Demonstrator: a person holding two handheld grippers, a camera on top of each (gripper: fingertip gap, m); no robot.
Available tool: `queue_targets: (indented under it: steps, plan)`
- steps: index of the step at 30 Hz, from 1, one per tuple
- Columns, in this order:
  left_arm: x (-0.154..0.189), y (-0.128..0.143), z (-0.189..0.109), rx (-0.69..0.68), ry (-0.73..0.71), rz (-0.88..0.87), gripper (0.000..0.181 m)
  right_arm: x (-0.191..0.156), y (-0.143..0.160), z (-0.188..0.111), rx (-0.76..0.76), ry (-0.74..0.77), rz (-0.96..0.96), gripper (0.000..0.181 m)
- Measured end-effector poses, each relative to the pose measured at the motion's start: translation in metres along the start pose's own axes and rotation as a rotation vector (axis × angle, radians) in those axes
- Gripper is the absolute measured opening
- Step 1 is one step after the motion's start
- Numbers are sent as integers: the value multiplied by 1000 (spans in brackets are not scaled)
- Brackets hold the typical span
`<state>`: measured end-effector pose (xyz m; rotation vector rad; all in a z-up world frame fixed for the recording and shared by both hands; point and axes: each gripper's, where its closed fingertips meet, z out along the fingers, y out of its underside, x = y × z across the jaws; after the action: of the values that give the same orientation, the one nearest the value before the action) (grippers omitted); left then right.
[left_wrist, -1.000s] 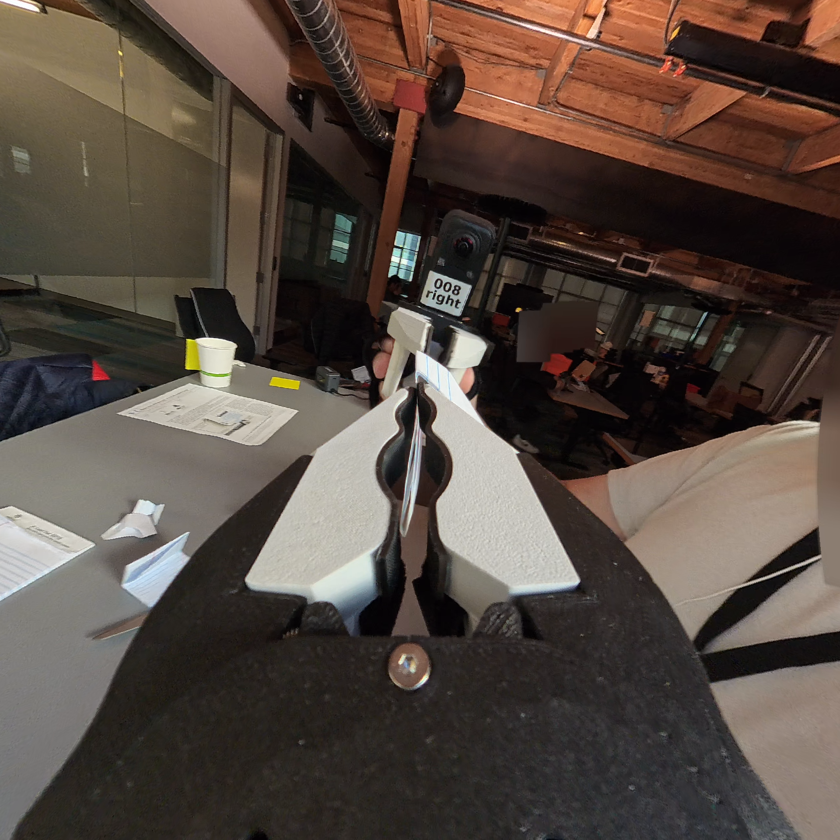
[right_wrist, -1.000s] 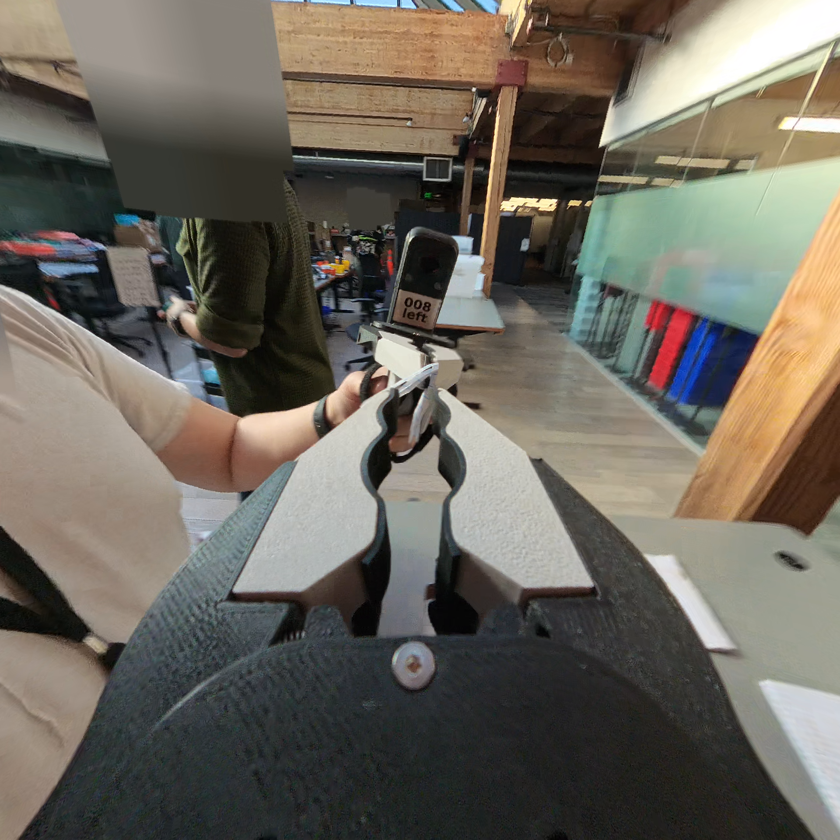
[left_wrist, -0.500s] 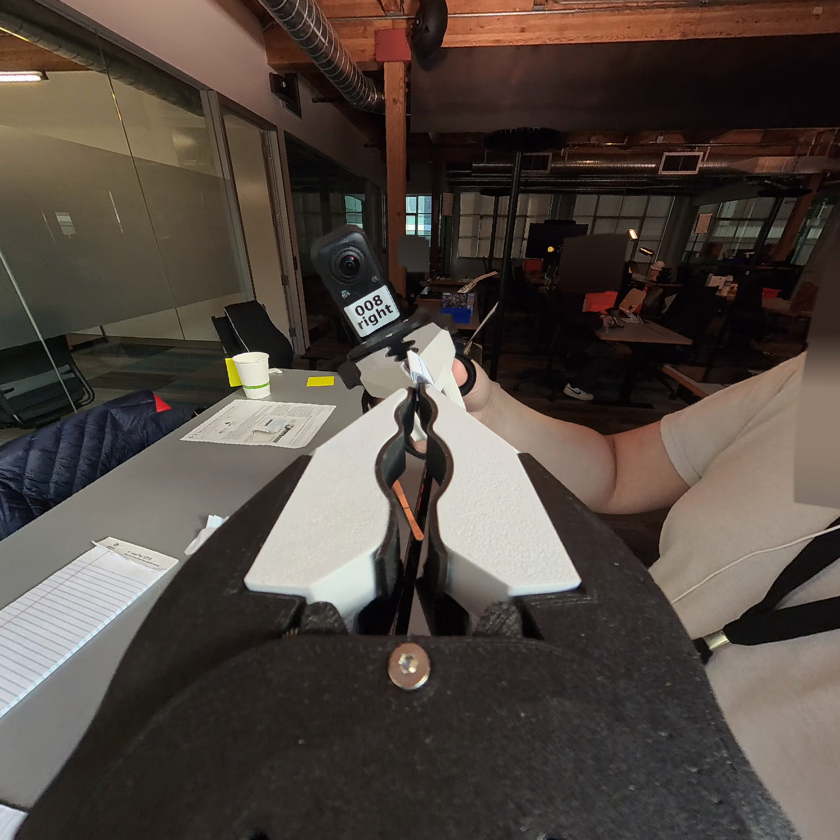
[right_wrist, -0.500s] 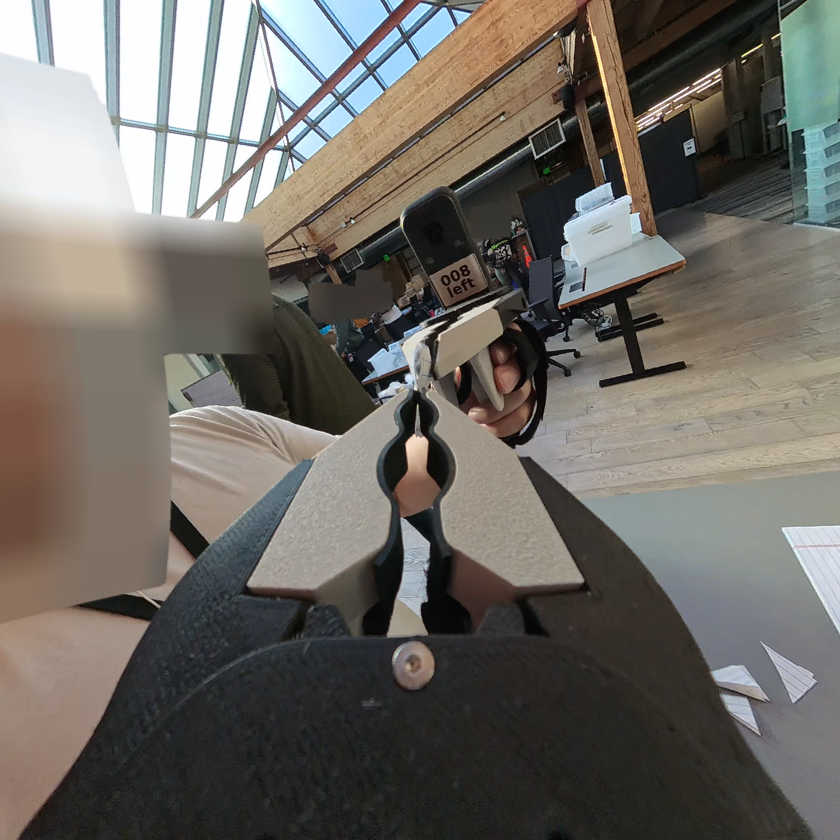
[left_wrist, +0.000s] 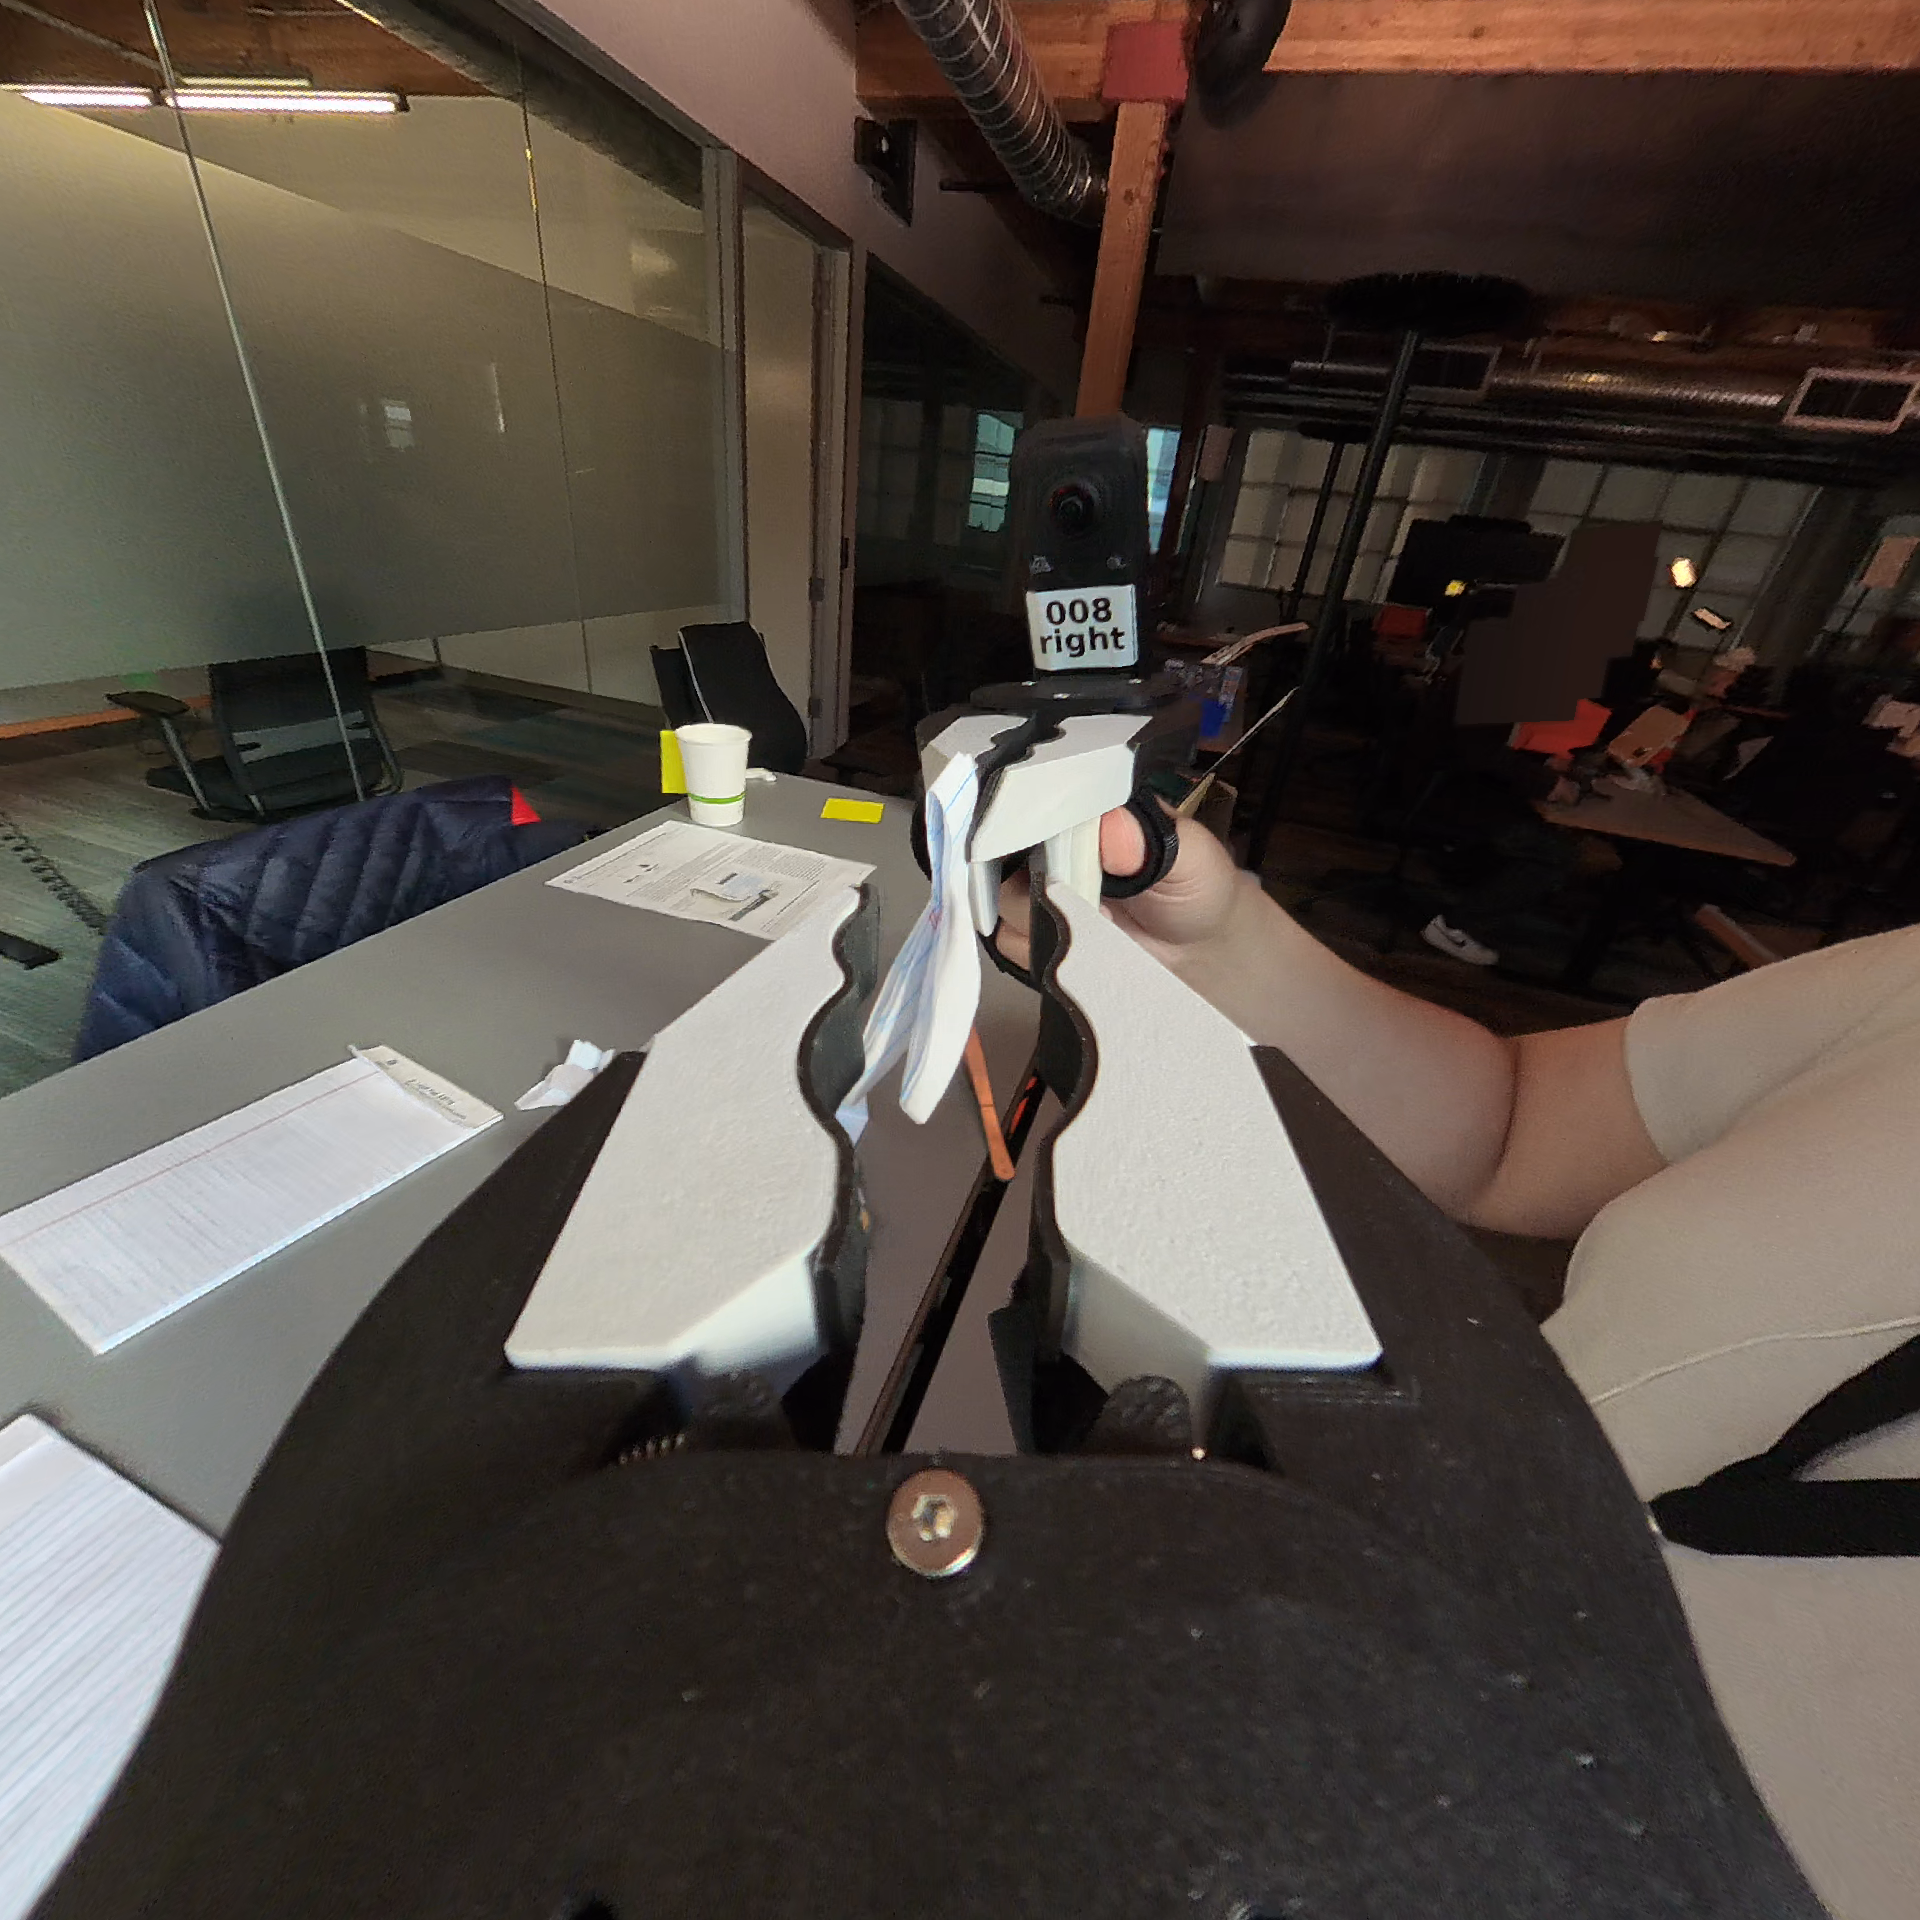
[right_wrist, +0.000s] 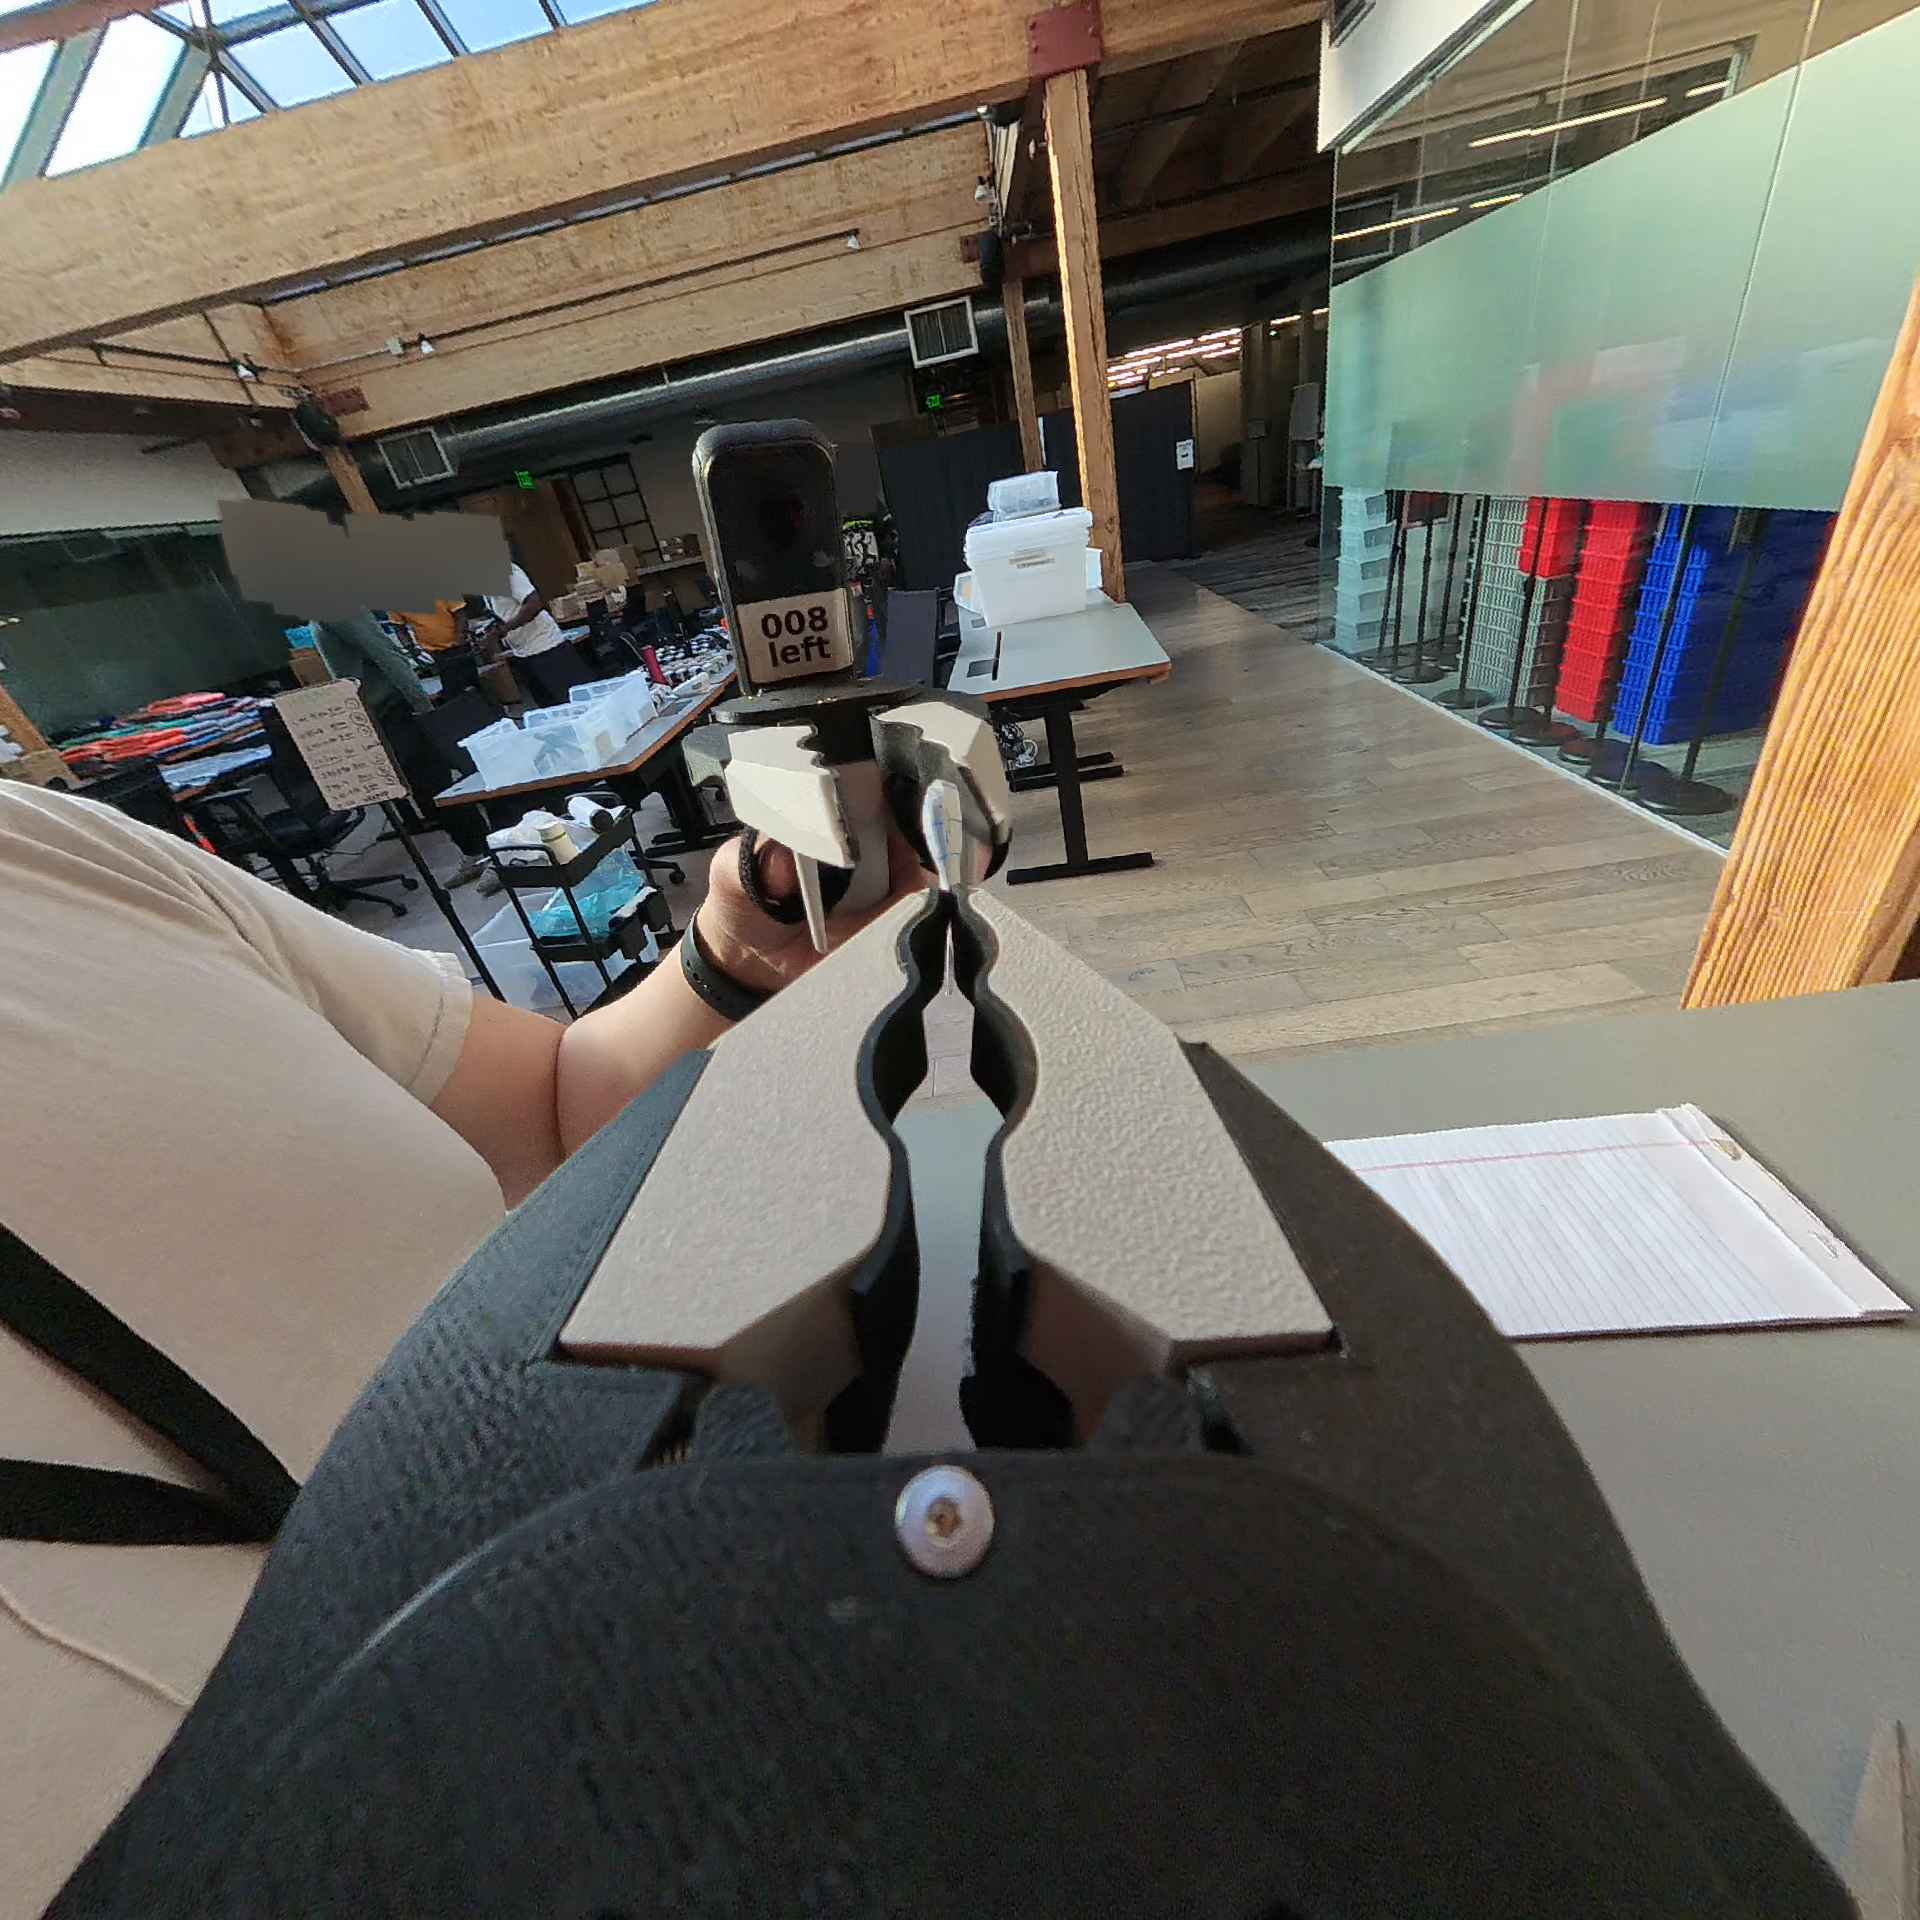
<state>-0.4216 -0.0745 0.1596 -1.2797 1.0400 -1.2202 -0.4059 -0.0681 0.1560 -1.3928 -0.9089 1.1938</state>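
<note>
Centrally, upper middle of the left wrist view: folded lined paper (left_wrist: 935, 977), white with blue rules, hanging limp and slightly twisted, clear of the table.

- Upper end pinched in the right gripper (right_wrist: 948, 920); jaws closed to a sliver on the sheet's edge, tips only.
- Lower part dangling between the fingers of the left gripper (left_wrist: 951, 904); jaws spread wide, gripping nothing. Contact between the paper's bottom corner and the left-hand inner pad: cannot tell.
- Grippers nose to nose, near each other, each in a person's hand.

Handling, as a judgement: thin, floppy stock; needs a light, steady pinch well onto the fold rather than at the very edge, with no twisting between the two tools, to avoid slipping or tearing.

Surroundings, outward:
- grey table (left_wrist: 499, 997), lower left;
- crumpled paper scrap (left_wrist: 566, 1075), just left of the left gripper's finger;
- lined pad (left_wrist: 239, 1174), flat, left edge;
- printed sheet (left_wrist: 707, 873), paper cup (left_wrist: 714, 774) and yellow note (left_wrist: 852, 809), farther back;
- navy quilted jacket (left_wrist: 291, 894), beyond the table's left side.
</note>
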Motion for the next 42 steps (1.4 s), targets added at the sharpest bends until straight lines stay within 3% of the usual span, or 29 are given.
queue_targets:
  steps: [2,7,9,16,30,35,37,40,42]
  plan:
    - [-3,2,6,-47,-39,60,28,-3,-2,3,8,-13,6,0]
    - [0,2,14,-84,-44,148,1,-3,-1,4,2,-11,5,0]
    - [1,0,15,-78,-34,143,0,-2,-2,2,14,-13,11,0]
    - [4,-6,13,-13,50,19,0,-2,-1,-7,31,-37,25,0]
    - [-8,-16,8,146,251,-429,0,6,0,-15,90,-51,51,5]
    - [-14,-6,10,100,240,-432,0,14,2,-18,112,-18,108,15]
    - [-13,-7,10,108,253,-435,0,24,5,-16,97,62,136,25]
    - [-10,-7,12,112,270,-431,0,18,14,-5,87,-34,328,23]
    - [-5,-8,13,117,306,-449,0,12,10,-3,150,-104,354,19]
